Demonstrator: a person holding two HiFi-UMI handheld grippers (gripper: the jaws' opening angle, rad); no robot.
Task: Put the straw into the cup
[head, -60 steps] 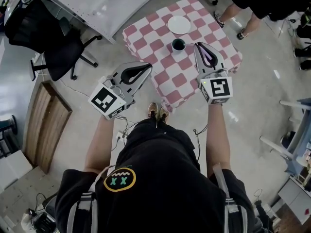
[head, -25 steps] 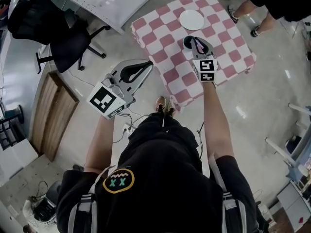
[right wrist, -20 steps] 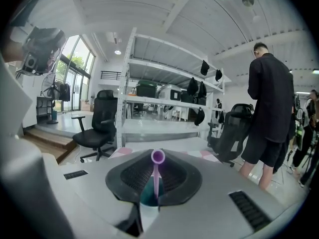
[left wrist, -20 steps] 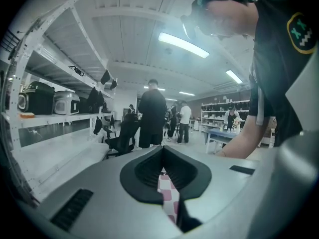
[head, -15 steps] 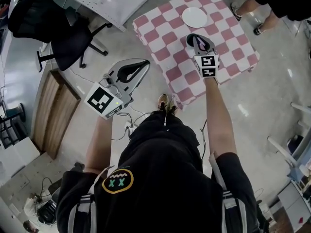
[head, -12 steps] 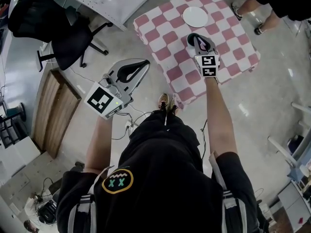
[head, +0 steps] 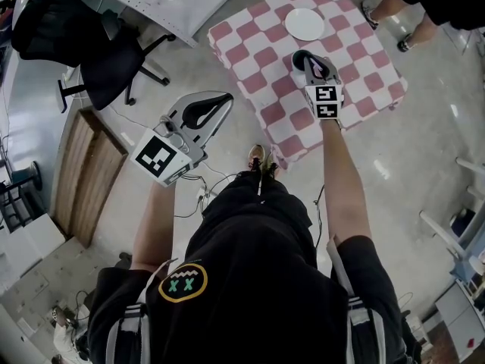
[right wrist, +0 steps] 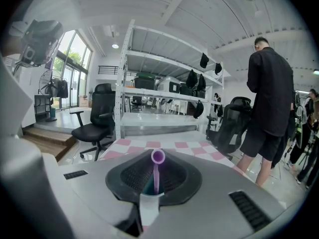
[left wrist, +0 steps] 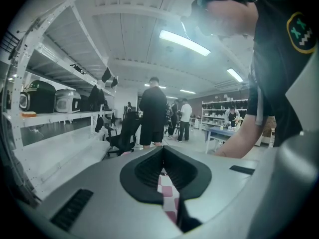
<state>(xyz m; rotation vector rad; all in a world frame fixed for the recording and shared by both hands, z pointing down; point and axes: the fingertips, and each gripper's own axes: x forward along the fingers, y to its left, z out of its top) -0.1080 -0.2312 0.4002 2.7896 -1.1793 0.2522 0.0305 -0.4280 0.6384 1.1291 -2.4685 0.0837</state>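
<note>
Your right hand-held gripper (head: 308,61) is out over the desk (head: 356,59), which carries a pink-and-white checked cloth. Its jaws are pinching the purple straw (right wrist: 156,172). The right gripper view shows the straw standing upright between the pads, its open top end just above the jaw tips.

In the head view the dark cup (head: 296,58) sits directly under the front of this gripper, with only part of its rim showing at the left side. The straw's lower end appears to point down into the cup, though the jaws cover the spot and contact cannot be confirmed.

A white plate (head: 305,25) lies on the cloth beyond the cup, apart from it.

Your left hand-held gripper (head: 226,98) is held off the desk, above the floor to the left of the cloth. Its jaws are pressed together at the tips with nothing between them. Only a sliver of checked cloth shows through the slit in the left gripper view.

A black office chair (head: 91,48) stands at upper left
</note>
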